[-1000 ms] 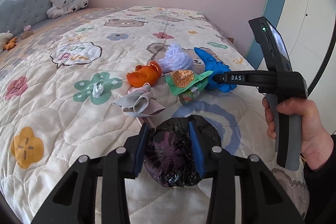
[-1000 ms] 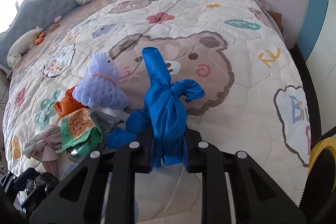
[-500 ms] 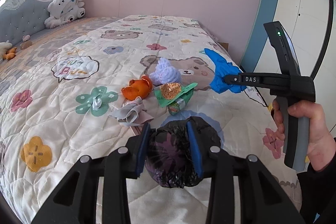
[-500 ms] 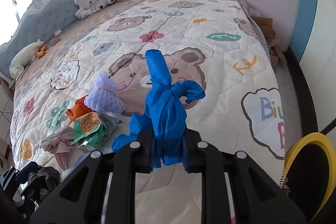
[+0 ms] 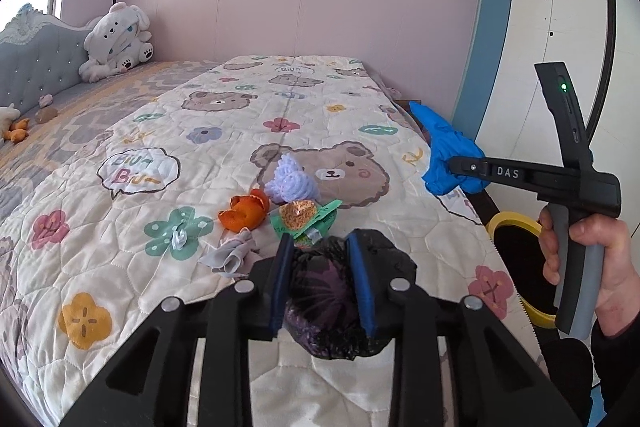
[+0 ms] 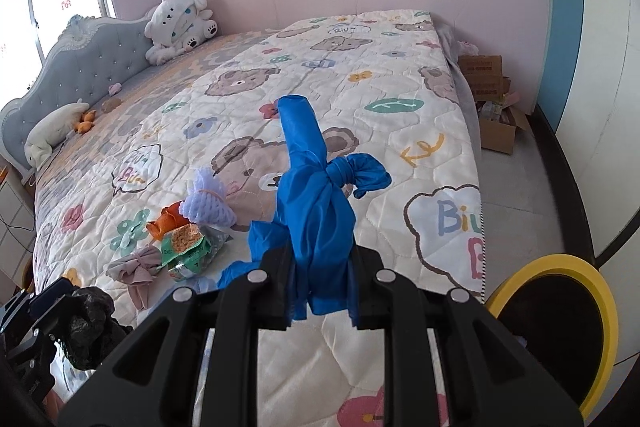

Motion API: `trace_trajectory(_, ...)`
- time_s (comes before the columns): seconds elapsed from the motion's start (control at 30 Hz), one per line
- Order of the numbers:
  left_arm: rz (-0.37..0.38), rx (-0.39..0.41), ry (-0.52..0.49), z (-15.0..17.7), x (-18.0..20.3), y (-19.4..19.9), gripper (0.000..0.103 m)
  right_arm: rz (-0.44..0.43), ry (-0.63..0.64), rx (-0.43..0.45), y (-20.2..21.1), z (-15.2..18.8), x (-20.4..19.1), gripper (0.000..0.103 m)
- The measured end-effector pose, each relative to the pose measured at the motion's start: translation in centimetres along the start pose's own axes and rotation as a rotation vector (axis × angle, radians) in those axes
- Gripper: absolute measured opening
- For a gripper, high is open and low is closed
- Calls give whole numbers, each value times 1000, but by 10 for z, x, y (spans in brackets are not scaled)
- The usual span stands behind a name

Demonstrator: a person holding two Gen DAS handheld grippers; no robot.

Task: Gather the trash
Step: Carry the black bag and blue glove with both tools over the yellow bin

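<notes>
Between closing left tongs (image 5: 320,279): black bag (image 5: 332,307); right tongs (image 6: 320,279) clenched on blue bag (image 6: 316,203).

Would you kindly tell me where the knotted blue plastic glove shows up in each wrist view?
Left wrist: knotted blue plastic glove at right of middle, pinched at the tip of the right claw.
Right wrist: glove at centre, rising from between that claw's fingers.
Shared landmark: lilac foam fruit net on the quilt.
</notes>
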State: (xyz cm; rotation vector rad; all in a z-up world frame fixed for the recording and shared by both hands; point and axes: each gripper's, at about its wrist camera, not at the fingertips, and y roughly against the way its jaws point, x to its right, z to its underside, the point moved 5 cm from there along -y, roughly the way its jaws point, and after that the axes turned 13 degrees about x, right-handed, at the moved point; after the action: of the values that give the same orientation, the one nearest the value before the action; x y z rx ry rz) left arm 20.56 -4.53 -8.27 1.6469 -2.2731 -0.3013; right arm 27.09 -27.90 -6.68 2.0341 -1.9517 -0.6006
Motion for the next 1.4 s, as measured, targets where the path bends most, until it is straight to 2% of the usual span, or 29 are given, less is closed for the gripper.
trace_trajectory(0.03, 8, -4, -2, -1, 2, 0, 9, 2, 0, 7, 4, -1, 2, 19)
trace_trajectory(0.17, -10, -18, -13, 1, 7, -6, 7, 7, -11, 22, 18, -5, 13, 19)
trace_trajectory(0.23, 6, -37, 5, 2, 8, -9, 5, 9, -17, 29, 25, -6, 18, 19)
trace_trajectory(0.7, 43, 2, -41, -21, 41, -9, 4, 41, -53, 104, 74, -21, 60, 19)
trace_trajectory(1.4, 188, 20, -118, -50, 147, -44, 4, 172, -135, 179, 146, -29, 172, 19)
